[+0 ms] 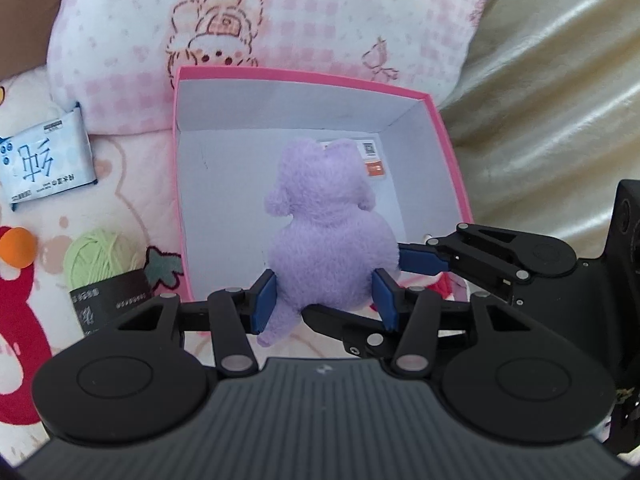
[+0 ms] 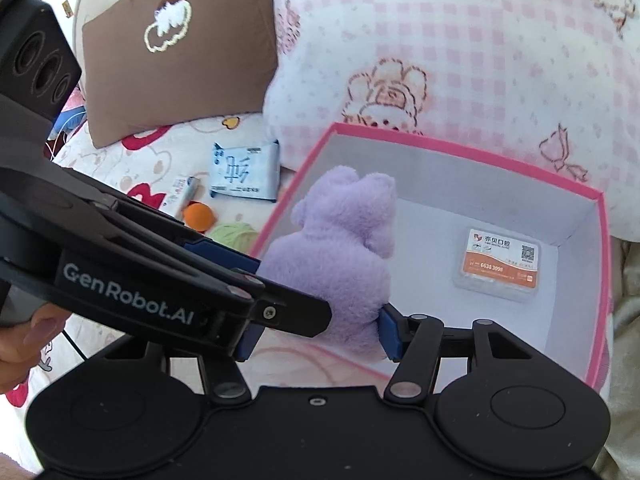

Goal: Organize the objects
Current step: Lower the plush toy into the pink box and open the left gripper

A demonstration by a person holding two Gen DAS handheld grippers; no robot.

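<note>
Purple plush toy clamped low by left gripper and right gripper together, jaws pressing its sides, held above near edge of pink box, presumably for dropping inside.

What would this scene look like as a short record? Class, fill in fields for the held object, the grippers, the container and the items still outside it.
Held object: purple plush toy, over the box
Left gripper: jaws shut on the toy
Right gripper: jaws shut on the toy
Container: pink box, open, white inside
Already inside: clear case with orange label
Outside: tissue pack, green yarn ball, orange ball
</note>
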